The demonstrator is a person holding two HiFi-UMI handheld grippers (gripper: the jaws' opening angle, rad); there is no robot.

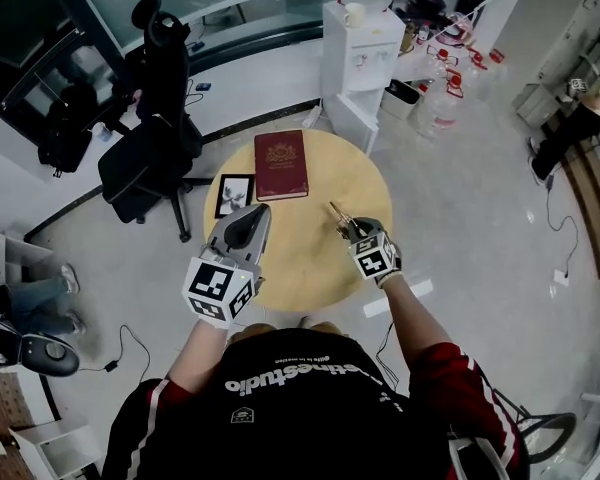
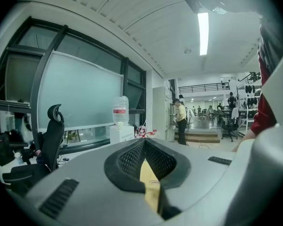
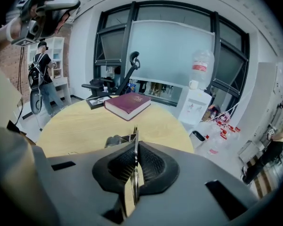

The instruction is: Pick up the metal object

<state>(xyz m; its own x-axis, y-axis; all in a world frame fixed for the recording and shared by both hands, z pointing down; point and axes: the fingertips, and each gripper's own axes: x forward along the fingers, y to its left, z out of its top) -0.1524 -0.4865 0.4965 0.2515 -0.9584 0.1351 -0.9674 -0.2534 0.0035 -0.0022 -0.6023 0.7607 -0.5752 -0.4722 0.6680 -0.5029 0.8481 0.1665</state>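
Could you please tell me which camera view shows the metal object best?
The right gripper view: the metal object is close up, clamped edge-on between the right gripper's fingers. The head view shows it small; the left gripper view doesn't show it.

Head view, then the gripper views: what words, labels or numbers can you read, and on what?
"studio": seemingly the end of the white print on the black shirt; the rest and the small line above it are too blurred to read.
Red book: a gold emblem only, no legible words.
Water bottle: the red label is too small to read.
Nothing else legible.
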